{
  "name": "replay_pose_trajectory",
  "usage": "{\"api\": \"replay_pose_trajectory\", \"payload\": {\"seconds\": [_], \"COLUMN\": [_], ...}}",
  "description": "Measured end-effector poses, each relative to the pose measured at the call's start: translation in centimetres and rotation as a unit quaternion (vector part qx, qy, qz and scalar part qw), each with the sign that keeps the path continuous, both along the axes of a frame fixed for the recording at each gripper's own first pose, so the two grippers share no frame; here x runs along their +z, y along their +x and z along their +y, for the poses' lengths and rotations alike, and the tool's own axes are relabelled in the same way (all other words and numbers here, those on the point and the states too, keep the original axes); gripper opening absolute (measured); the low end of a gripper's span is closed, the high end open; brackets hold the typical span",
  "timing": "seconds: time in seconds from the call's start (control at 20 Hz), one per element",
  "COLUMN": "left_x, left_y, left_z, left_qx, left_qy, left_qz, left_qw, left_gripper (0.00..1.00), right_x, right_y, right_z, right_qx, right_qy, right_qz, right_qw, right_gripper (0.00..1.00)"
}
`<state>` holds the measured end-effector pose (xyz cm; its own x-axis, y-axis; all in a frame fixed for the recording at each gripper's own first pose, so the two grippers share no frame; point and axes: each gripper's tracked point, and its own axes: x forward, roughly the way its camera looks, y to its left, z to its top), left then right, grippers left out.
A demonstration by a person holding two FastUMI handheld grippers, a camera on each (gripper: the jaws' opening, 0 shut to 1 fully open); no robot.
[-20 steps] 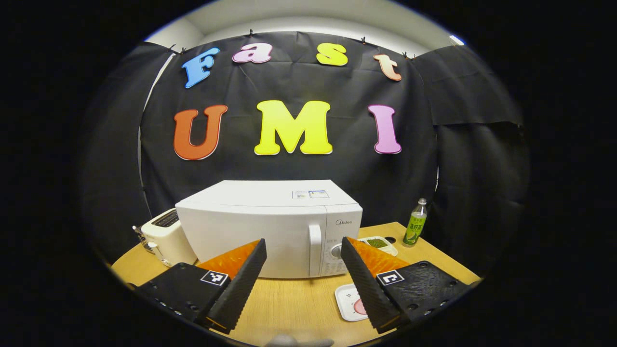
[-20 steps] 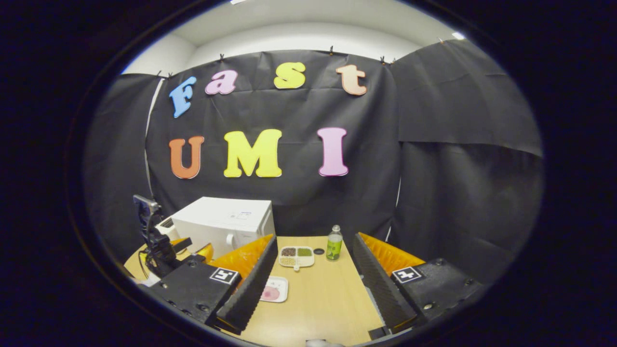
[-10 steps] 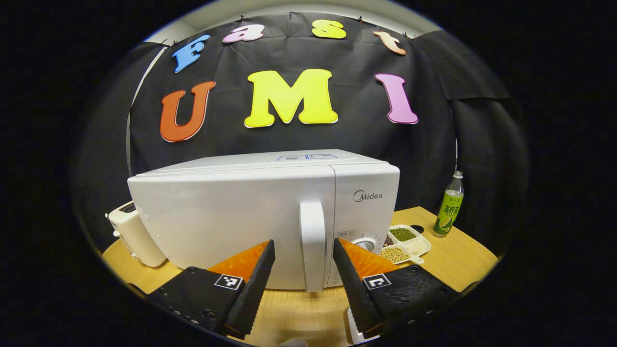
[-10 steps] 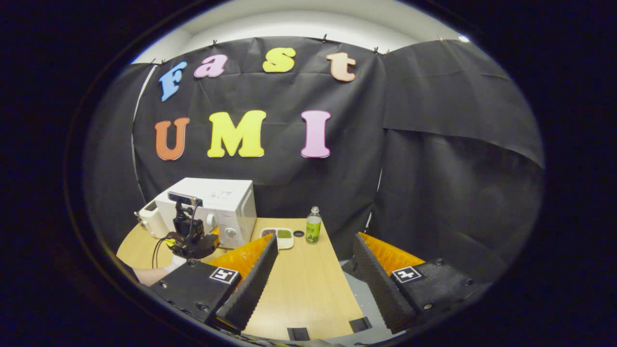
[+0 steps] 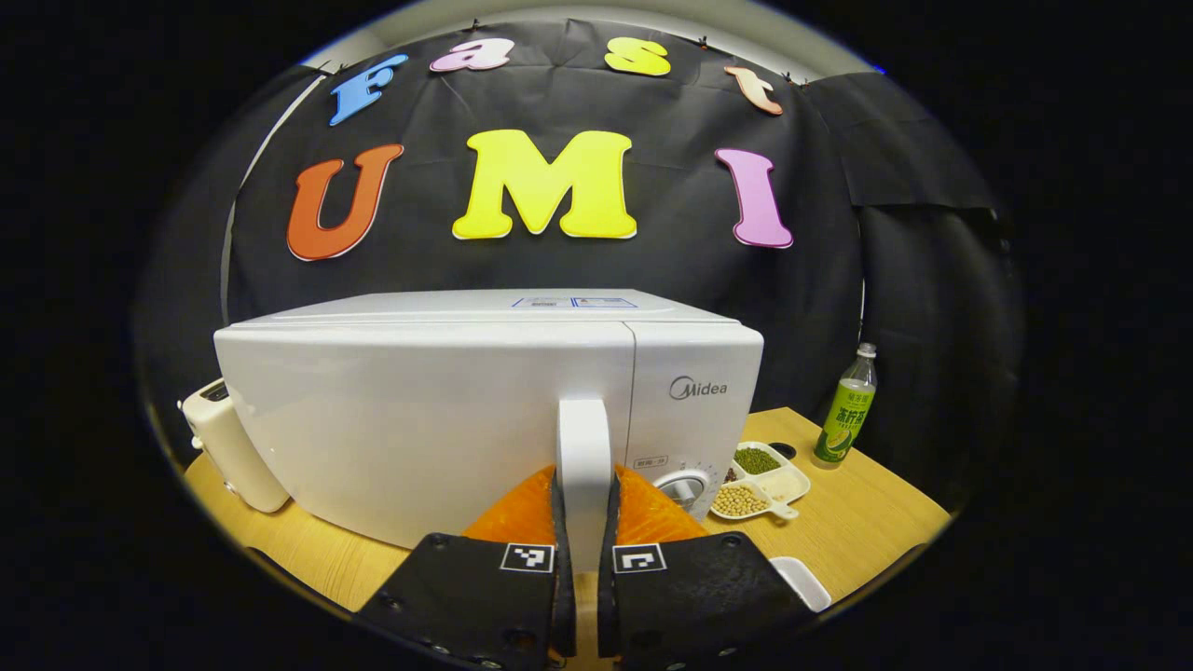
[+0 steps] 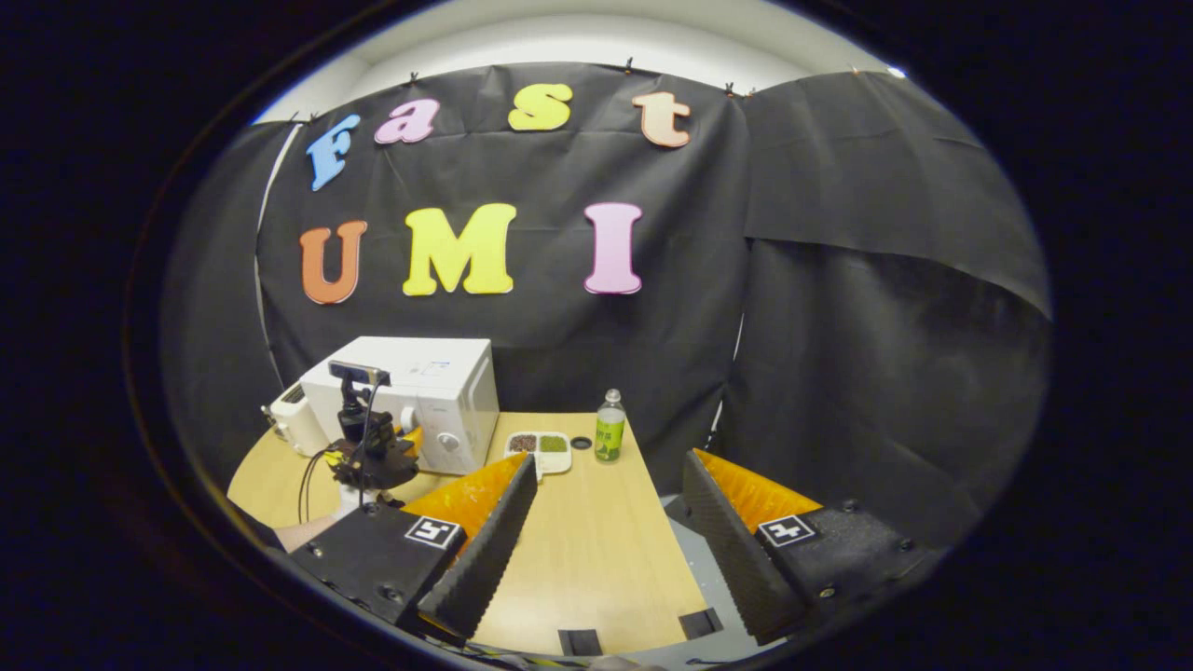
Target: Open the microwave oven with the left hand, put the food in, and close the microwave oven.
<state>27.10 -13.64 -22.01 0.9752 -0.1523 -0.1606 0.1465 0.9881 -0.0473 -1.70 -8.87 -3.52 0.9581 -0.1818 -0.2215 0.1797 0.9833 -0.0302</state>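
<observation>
The white microwave (image 5: 419, 410) stands on the wooden table with its door closed. My left gripper (image 5: 585, 485) is shut on the door's vertical white handle (image 5: 583, 438), one finger pressing on each side. In the right gripper view the microwave (image 6: 438, 382) sits at the far left, with the left gripper (image 6: 387, 452) in front of its door. A divided white dish of beans (image 5: 760, 475) lies to the right of the microwave. A white plate's edge (image 5: 803, 582) shows by my left gripper. My right gripper (image 6: 609, 461) hangs open above the table's near edge, holding nothing.
A cream toaster (image 5: 224, 447) stands left of the microwave. A green bottle (image 5: 843, 410) and a small dark cap (image 6: 581, 443) are at the back right of the wooden table (image 6: 587, 559). Black cloth walls close in the back and right.
My left gripper moved in to the microwave door and shut on its handle. The right gripper drew back from the table a second ago and has since stayed about still, open.
</observation>
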Motion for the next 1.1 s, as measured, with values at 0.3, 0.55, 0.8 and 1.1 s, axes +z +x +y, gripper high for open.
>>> {"api": "replay_pose_trajectory", "payload": {"seconds": [0.3, 0.55, 0.8, 1.1], "left_x": [-0.1, -0.7, -2.1, -2.8], "left_y": [-1.5, -7.8, -12.9, -16.6], "left_z": [0.0, 2.0, 6.6, 12.1], "left_qx": [-0.019, -0.058, -0.049, -0.002], "left_qy": [-0.025, 0.000, 0.008, 0.009], "left_qz": [0.009, -0.015, 0.020, 0.044], "left_qw": [0.999, 0.998, 0.999, 0.999], "left_gripper": [0.03, 0.04, 0.38, 0.98], "right_x": [0.4, 0.3, -1.2, -1.1], "right_y": [0.5, 1.4, 2.9, 2.7], "right_z": [1.2, 3.5, 8.4, 14.2], "right_qx": [0.016, 0.044, 0.100, 0.166], "right_qy": [-0.001, -0.006, 0.022, 0.034], "right_qz": [-0.006, -0.008, 0.011, 0.004], "right_qw": [1.000, 0.999, 0.995, 0.986], "right_gripper": [1.00, 1.00, 1.00, 1.00]}}
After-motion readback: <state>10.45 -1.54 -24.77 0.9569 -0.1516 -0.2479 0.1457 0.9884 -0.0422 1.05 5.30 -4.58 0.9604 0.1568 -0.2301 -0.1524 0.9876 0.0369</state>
